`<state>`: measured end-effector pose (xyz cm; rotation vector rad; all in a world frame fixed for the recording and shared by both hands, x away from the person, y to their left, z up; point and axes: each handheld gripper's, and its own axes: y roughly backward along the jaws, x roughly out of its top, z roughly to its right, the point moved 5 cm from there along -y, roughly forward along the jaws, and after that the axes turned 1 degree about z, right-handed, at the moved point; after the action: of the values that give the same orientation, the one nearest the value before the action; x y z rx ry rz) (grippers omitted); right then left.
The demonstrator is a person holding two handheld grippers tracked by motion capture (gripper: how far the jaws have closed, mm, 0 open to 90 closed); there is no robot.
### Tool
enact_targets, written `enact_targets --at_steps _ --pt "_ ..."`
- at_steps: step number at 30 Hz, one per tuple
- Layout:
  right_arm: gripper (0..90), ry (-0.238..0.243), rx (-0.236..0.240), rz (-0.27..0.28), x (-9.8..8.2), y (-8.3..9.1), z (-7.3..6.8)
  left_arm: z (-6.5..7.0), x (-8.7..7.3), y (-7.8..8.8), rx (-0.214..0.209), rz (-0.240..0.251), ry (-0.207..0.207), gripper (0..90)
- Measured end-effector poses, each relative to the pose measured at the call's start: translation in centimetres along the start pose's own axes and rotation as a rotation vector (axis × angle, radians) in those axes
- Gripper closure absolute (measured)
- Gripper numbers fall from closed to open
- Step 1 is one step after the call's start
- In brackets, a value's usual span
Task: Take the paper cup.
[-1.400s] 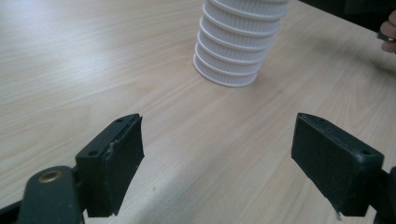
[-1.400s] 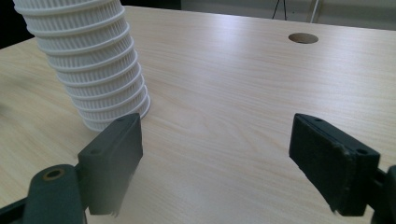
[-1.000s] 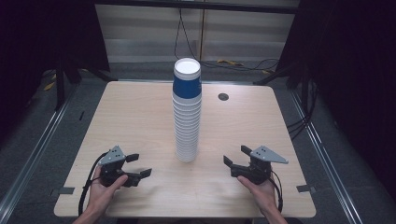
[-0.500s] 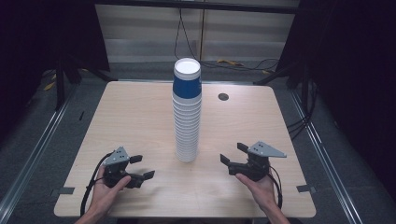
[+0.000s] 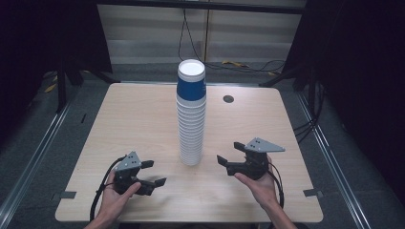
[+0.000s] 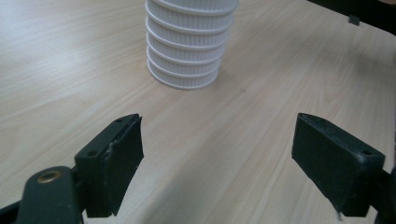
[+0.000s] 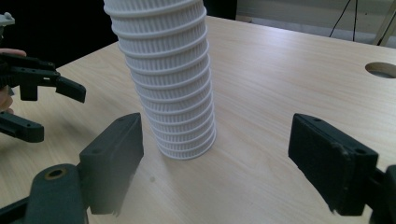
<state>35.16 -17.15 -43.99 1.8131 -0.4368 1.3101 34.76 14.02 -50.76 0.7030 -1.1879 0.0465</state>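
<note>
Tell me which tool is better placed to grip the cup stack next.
Probably the right tool: open, raised off the table and aimed at the cup stack. The left tool, also open, sits lower and slightly farther back.

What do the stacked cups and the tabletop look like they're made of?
Stack of cups: likely paper or thin plastic; matte white with fine vertical ribbing below each rolled rim, and the top cup has a blue wall. Table: pale wood-grain surface with a smooth low sheen, probably laminate rather than solid wood; the pictures can't settle which.
</note>
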Motion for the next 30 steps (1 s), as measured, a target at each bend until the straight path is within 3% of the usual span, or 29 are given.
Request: enact_targets --at_steps 9,13,19,30 --pt "17.3 0.018 0.023 0.025 2.6 0.7 0.1 -0.2 -0.3 -0.2 -0.001 0.005 0.000 16.2" --pt "17.0 0.023 0.027 0.048 4.7 1.6 0.4 -0.5 -0.5 0.1 -0.005 0.012 0.026 16.3" --pt "17.0 0.050 0.033 0.068 6.8 1.7 0.2 -0.9 -0.7 0.3 0.007 0.019 0.051 16.3" --pt "17.0 0.069 0.084 0.108 9.6 1.0 -1.0 -0.8 -0.7 0.3 0.000 0.020 0.030 16.3"
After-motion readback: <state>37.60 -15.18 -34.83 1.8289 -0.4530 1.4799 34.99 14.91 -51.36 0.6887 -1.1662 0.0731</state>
